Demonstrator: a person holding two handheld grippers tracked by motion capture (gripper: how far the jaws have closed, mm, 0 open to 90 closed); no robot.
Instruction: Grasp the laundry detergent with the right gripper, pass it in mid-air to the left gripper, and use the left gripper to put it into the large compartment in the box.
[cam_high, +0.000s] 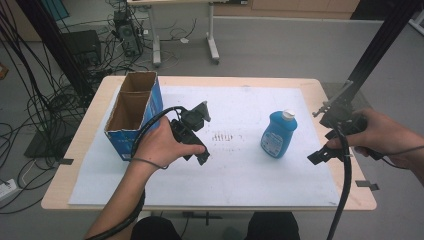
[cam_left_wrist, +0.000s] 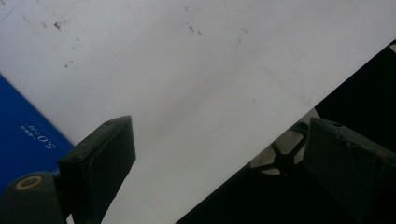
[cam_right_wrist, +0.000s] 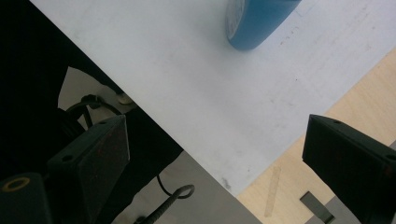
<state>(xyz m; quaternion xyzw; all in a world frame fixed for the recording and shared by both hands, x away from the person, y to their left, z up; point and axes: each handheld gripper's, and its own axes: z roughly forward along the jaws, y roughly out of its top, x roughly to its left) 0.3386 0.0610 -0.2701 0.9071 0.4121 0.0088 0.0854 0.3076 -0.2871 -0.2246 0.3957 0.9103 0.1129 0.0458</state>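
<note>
White mat on the desk, nothing moved yet: the blue detergent bottle stands at 3 o'clock, untouched. Right claw and left claw both gape empty; cardboard box waits at 9.

In the right gripper view the blue plastic bottle is cut off by the top edge, its cap and label unseen. The left gripper view crops the blue cardboard box at the left edge, its white print too small to read. In the high view the left tool is partly hidden by the hand near the bench's middle.
</note>
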